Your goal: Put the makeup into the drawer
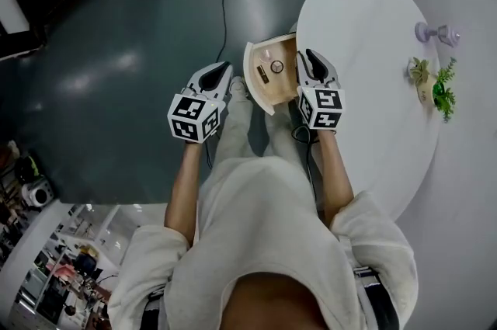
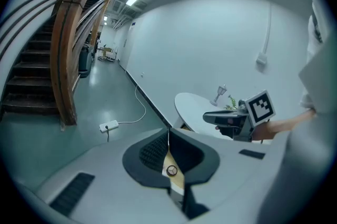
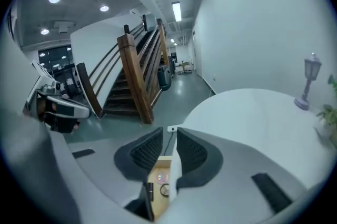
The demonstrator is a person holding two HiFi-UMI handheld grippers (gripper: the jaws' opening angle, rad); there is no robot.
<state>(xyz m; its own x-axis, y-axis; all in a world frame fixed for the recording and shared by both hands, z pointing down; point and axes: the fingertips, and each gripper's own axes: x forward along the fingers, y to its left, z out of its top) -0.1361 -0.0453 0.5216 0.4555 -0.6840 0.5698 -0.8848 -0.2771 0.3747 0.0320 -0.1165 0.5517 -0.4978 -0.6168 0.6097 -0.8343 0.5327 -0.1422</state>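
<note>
Makeup (image 1: 277, 67) is seen lying inside the open wooden drawer (image 1: 250, 80), which is pulled out from under the round white bench (image 1: 365, 18) at the edge facing the person. The left gripper (image 1: 224, 71) is held just beside the drawer's front, its fingers (image 2: 150, 152) brought together with nothing gripped. The right gripper (image 1: 309, 57) is held over the bench edge beside the drawer, its fingers (image 3: 194, 152) parted by a narrow gap, with nothing between them.
</note>
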